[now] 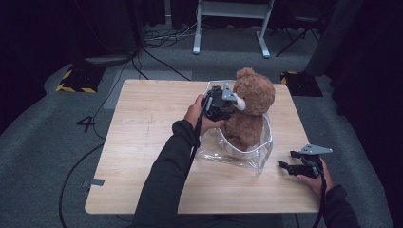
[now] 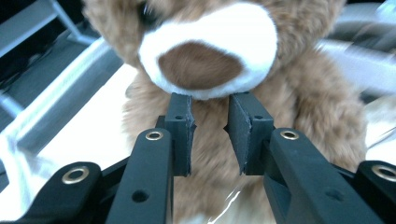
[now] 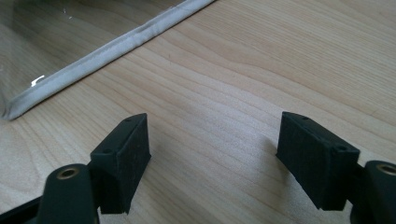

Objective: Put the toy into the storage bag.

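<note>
A brown teddy bear (image 1: 253, 107) with a white muzzle sits upright in a clear plastic bag (image 1: 223, 153) with white trim, on the right half of the wooden table (image 1: 142, 142). My left gripper (image 1: 228, 101) is up against the bear's face and neck. In the left gripper view its jaws (image 2: 210, 116) stand a narrow gap apart just under the muzzle of the bear (image 2: 210, 51), with chest fur showing between them. My right gripper (image 1: 285, 160) rests open near the table's right front, apart from the bag. Its jaws (image 3: 212, 144) are wide over bare wood, with the bag's trim (image 3: 107, 53) ahead.
Bare wood covers the table's left half and front strip. Cables trail over the grey carpet to the left (image 1: 81, 161), and a white desk frame (image 1: 228, 28) stands behind the table. Yellow-black marked blocks (image 1: 76, 78) sit on the floor at both far corners.
</note>
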Demonstrator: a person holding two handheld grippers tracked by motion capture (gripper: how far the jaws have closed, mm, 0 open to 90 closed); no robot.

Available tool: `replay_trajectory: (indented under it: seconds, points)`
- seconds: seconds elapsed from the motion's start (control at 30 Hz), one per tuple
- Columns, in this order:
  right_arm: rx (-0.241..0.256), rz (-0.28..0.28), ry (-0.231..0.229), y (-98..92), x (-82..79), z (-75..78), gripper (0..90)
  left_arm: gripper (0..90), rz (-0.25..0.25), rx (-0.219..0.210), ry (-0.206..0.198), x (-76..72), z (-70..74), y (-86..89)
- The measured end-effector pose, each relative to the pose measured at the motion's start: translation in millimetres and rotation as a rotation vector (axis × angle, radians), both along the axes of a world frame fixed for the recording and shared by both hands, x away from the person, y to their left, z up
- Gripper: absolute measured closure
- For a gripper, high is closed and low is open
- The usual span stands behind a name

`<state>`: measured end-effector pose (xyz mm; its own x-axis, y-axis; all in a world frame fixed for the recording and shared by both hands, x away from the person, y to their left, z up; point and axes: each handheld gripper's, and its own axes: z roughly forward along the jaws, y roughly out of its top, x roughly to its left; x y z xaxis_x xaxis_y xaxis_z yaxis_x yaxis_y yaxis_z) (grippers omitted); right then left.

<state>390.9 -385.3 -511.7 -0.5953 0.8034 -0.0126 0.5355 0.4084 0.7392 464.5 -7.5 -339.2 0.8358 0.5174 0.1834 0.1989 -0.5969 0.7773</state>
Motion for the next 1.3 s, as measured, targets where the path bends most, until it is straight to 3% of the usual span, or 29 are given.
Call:
replay_trajectory:
  seconds: [0.17,0.87,1.03,1.2,1.3]
  points:
    - [0.0,0.0,0.0,0.0,0.0,0.0,25.3,71.2,0.0,-0.031,0.01,2.7,-3.6,5.0]
    - [0.0,0.0,0.0,0.1,0.0,0.0,25.3,70.4,0.026,0.007,0.035,6.5,-4.2,3.7]
    - [0.0,0.0,0.0,0.1,0.0,0.0,25.3,62.6,0.036,-0.001,0.038,6.4,-3.9,4.5]
    - [0.0,0.0,0.0,0.0,0.0,0.0,25.3,60.7,0.035,0.009,0.036,6.2,-3.0,4.3]
    - [0.0,0.0,0.0,0.1,0.0,0.0,25.3,53.9,0.043,0.0,0.038,5.9,-1.8,5.5]
